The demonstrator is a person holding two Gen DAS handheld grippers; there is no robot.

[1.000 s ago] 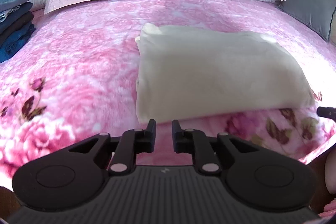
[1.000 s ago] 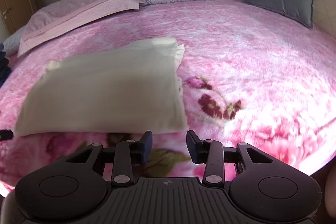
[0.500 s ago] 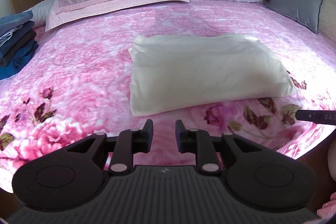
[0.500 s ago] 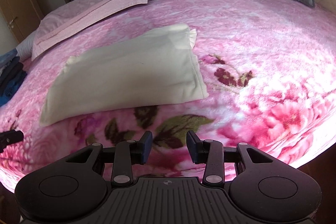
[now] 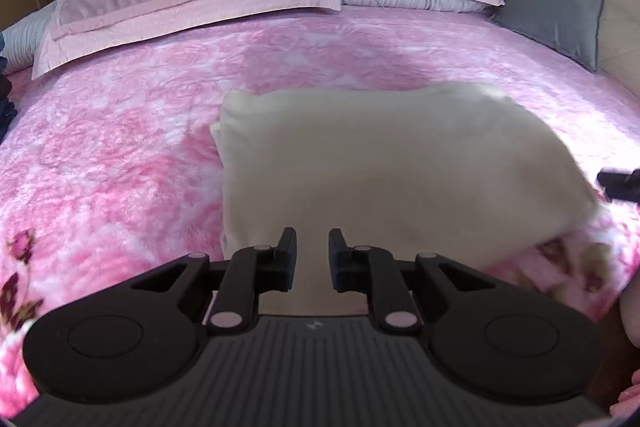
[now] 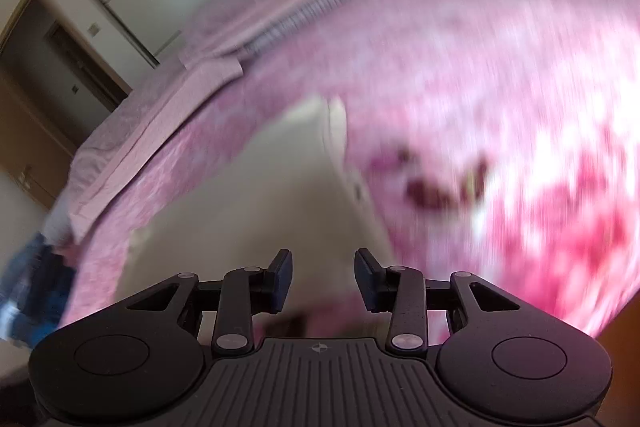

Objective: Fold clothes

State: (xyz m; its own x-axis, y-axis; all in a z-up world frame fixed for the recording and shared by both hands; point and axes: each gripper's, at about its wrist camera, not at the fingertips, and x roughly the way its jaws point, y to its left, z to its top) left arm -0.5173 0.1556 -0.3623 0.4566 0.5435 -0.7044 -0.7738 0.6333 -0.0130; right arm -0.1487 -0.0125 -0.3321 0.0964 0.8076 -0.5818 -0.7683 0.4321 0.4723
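My left gripper [image 5: 312, 254] sits low at centre frame, jaws parted by a narrow gap with nothing between them, its tips over the near edge of the folded cream cloth garment [image 5: 384, 163]. That garment lies mid-frame on the pink floral fleece blanket [image 5: 120, 147]. My right gripper [image 6: 323, 279] is tilted, jaws apart a little wider and holding nothing, above the garment's [image 6: 256, 211] near end; this view is motion-blurred, so I cannot tell whether it touches.
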